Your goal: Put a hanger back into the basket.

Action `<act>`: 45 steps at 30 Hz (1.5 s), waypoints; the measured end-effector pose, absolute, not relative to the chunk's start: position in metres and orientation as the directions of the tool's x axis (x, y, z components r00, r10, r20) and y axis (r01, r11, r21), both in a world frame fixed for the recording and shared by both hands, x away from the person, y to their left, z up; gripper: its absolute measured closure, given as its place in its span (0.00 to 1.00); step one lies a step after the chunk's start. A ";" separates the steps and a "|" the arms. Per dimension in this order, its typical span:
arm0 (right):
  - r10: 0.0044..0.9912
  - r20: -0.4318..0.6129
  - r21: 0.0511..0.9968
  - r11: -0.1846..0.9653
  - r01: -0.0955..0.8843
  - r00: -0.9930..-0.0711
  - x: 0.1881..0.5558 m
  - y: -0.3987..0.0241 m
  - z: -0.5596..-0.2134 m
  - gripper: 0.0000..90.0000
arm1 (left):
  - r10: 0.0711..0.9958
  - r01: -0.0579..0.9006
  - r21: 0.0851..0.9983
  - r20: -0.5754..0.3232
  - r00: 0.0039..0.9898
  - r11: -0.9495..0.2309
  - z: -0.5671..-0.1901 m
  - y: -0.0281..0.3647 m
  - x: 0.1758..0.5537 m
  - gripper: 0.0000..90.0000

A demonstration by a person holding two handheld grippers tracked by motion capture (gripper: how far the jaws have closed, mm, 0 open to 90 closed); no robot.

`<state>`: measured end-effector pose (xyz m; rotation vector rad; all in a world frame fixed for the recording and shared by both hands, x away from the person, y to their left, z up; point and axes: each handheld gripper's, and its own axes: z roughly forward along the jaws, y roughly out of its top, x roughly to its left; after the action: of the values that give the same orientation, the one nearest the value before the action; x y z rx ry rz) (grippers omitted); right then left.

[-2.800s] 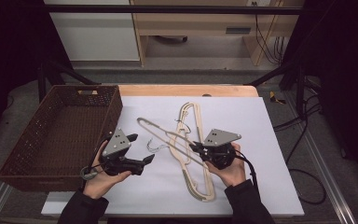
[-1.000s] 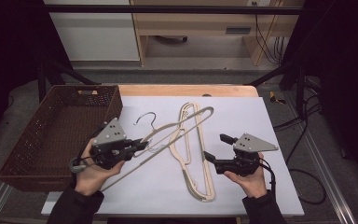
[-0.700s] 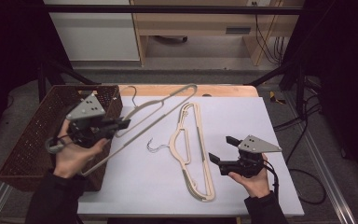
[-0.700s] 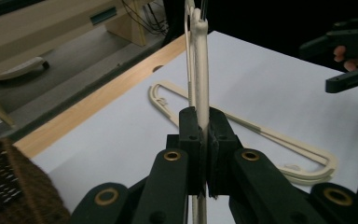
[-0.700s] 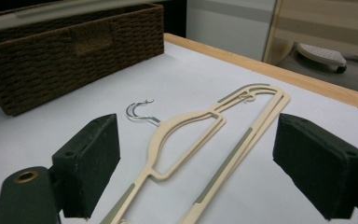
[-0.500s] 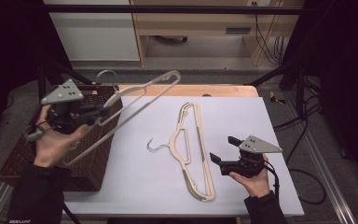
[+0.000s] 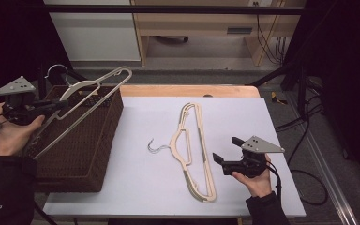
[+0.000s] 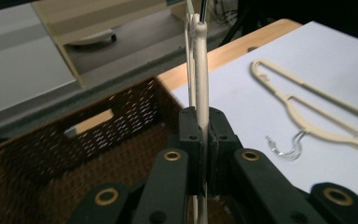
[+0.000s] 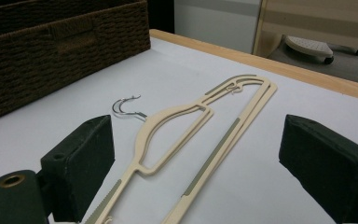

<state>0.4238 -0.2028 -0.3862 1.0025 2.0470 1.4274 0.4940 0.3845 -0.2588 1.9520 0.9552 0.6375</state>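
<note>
My left gripper (image 7: pixel 58 104) is shut on a cream plastic hanger (image 7: pixel 98 84) and holds it tilted in the air over the brown wicker basket (image 7: pixel 91 140), its metal hook pointing up. In the left gripper view the jaws (image 8: pixel 200 119) pinch the hanger's bar (image 8: pixel 200 60) edge-on above the basket (image 8: pixel 98 140). A second cream hanger (image 7: pixel 192 140) lies flat on the white table top. My right gripper (image 7: pixel 227 148) hovers just right of it, open; its jaws have just been opening, with nothing pinched between them. In the right gripper view that hanger (image 9: pixel 177 121) lies ahead on the sheet.
The basket stands at the table's left edge, its wall (image 9: pixel 51 46) beyond the lying hanger. A wooden strip (image 7: pixel 187 90) borders the far side of the white sheet. Cables trail on the floor at the right (image 7: pixel 304 122).
My left gripper has carried its hanger left and upward, from the middle of the table to above the basket. The right gripper has stayed at the right, away from the lying hanger.
</note>
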 end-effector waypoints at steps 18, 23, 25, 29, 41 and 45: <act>0.771 0.044 0.926 0.207 0.315 -0.635 0.425 -0.203 -0.388 0.11 | 0.846 0.497 0.826 -0.049 0.531 -0.265 -0.319 0.449 0.495 0.96; 0.773 0.044 0.923 0.211 0.321 -0.633 0.425 -0.202 -0.388 0.11 | 0.827 0.502 0.821 -0.069 0.558 -0.270 -0.327 0.449 0.491 0.96; 0.772 0.044 0.923 0.212 0.321 -0.634 0.425 -0.202 -0.389 0.11 | 0.831 0.507 0.814 -0.055 0.554 -0.284 -0.328 0.446 0.492 0.96; 0.770 0.038 0.922 0.219 0.321 -0.637 0.425 -0.200 -0.390 0.11 | 0.858 0.564 0.766 -0.032 0.513 -0.308 -0.343 0.437 0.502 0.96; 0.765 0.042 0.919 0.223 0.325 -0.643 0.425 -0.197 -0.391 0.11 | 0.923 0.696 0.675 -0.058 0.380 -0.244 -0.376 0.443 0.513 0.92; 0.763 0.043 0.915 0.229 0.331 -0.645 0.426 -0.194 -0.393 0.11 | 0.945 0.721 0.665 -0.069 0.319 -0.195 -0.375 0.450 0.509 0.85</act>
<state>0.4262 -0.1945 -0.3933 1.0062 2.0927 1.3980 0.5092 0.4503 -0.3755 1.9858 1.4654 0.4809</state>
